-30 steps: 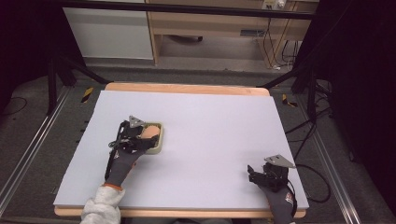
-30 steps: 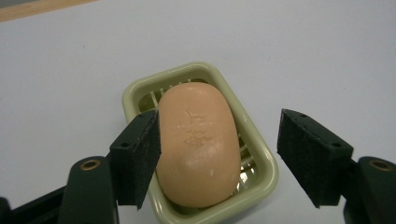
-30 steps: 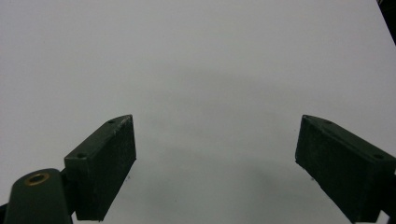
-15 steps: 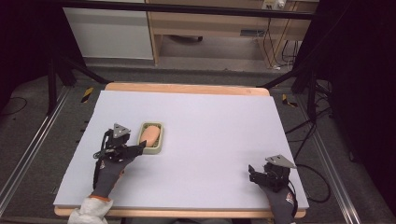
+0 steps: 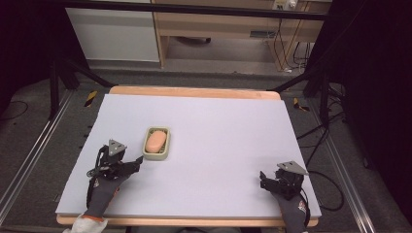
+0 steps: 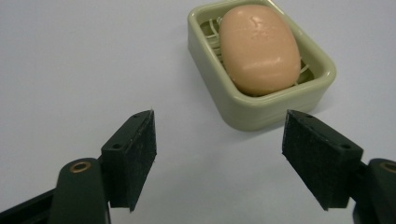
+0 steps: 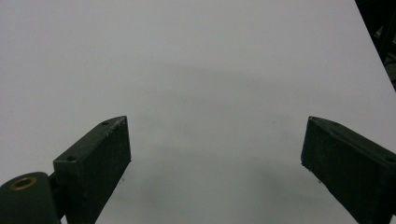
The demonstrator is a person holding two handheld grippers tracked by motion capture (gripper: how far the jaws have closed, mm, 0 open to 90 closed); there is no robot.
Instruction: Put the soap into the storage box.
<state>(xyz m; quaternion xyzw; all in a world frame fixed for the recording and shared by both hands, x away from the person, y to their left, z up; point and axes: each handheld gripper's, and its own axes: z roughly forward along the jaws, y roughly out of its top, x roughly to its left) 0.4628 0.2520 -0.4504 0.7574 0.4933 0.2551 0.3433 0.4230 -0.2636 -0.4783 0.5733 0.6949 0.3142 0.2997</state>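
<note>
From the high view, a table (image 5: 209, 131) with a pale lavender top and a wooden edge carries a pale green soap dish (image 5: 157, 143) left of centre, with a peach-coloured soap bar (image 5: 156, 141) lying inside it. The left gripper (image 5: 135, 162) sits just beside the dish at about its 7 o'clock, apart from it, held by a gloved hand (image 5: 103, 194) that comes in from the bottom edge. The right gripper (image 5: 265, 178) rests near the table's near right corner, at roughly 4 o'clock from the dish and well apart from it. The left gripper view adds what the high view leaves too small to read: its jaws stand wide apart with nothing between them, the soap dish (image 6: 261, 65) lies ahead toward 1 o'clock, a ribbed grid shows in the dish floor, and the soap bar (image 6: 260, 49) bears faint embossed marks, too blurred to read. The right gripper view shows its own jaws spread wide over the bare table (image 7: 196, 84), holding nothing, with the dark table edge at 2 o'clock. Against the frame one second ago, the left gripper has drawn back from over the dish toward the person; half a second ago it was already beside it. The right gripper has hardly moved.
</note>
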